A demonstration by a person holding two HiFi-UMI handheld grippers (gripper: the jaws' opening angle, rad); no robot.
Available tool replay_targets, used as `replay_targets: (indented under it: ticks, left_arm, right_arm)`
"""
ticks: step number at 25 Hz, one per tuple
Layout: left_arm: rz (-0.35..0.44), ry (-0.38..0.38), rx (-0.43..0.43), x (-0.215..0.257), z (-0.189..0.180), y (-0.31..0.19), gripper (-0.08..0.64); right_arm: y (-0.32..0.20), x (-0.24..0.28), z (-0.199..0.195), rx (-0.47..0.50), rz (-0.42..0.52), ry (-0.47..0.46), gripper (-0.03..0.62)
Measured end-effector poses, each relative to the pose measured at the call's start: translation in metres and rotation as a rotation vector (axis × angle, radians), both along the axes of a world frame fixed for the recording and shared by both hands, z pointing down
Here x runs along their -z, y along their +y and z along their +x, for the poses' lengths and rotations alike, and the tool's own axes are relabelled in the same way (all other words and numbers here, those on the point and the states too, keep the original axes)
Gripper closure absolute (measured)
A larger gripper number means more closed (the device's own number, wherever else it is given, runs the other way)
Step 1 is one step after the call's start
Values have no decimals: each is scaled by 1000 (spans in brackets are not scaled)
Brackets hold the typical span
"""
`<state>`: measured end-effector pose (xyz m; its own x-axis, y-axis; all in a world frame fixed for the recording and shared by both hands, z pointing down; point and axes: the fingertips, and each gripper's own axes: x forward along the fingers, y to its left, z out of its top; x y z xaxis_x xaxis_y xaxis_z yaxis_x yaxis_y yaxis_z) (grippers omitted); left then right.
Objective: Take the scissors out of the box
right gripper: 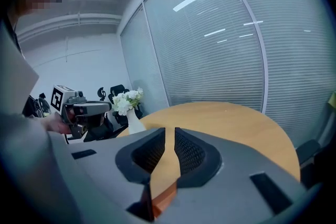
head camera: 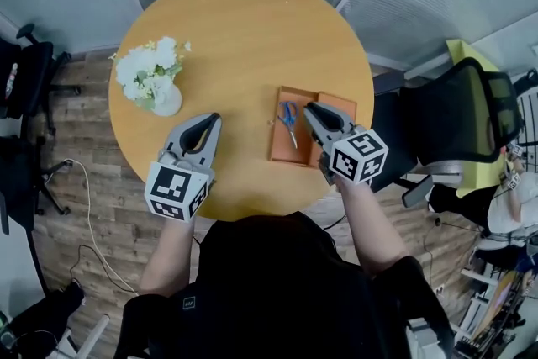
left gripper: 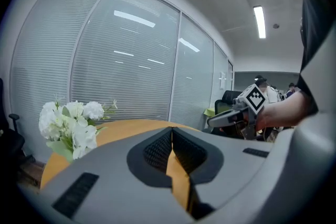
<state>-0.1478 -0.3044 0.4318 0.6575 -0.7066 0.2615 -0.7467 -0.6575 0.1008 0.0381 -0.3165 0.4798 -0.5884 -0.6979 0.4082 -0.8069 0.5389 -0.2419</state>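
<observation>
Blue-handled scissors (head camera: 289,120) lie inside a shallow orange-brown box (head camera: 282,149) on the right part of a round wooden table (head camera: 244,29). My right gripper (head camera: 308,107) hovers over the box's right half, its tips just right of the scissors, shut with nothing between its jaws. In the right gripper view (right gripper: 170,129) a corner of the box (right gripper: 163,198) shows below the jaws. My left gripper (head camera: 214,118) is above the table left of the box, shut and holding nothing; its own view (left gripper: 171,130) shows only tabletop ahead.
A white vase of white flowers (head camera: 155,71) stands on the table's left side, close to the left gripper. Office chairs stand off the table at the left (head camera: 25,71) and right (head camera: 458,118). Glass walls with blinds run behind.
</observation>
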Motion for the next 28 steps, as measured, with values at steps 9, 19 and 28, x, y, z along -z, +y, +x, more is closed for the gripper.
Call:
replay_targets:
  ticks: [9, 19, 28]
  left_arm:
    - [-35, 1, 54, -8, 5, 0, 546]
    - [-49, 22, 116, -16, -9, -3, 546]
    - [-70, 53, 113, -28, -11, -3, 546]
  right_arm:
    - [-11, -58, 12, 14, -152, 53, 506]
    - [-30, -121, 5, -10, -348, 70, 476]
    - [-39, -161, -2, -29, -431, 197, 456]
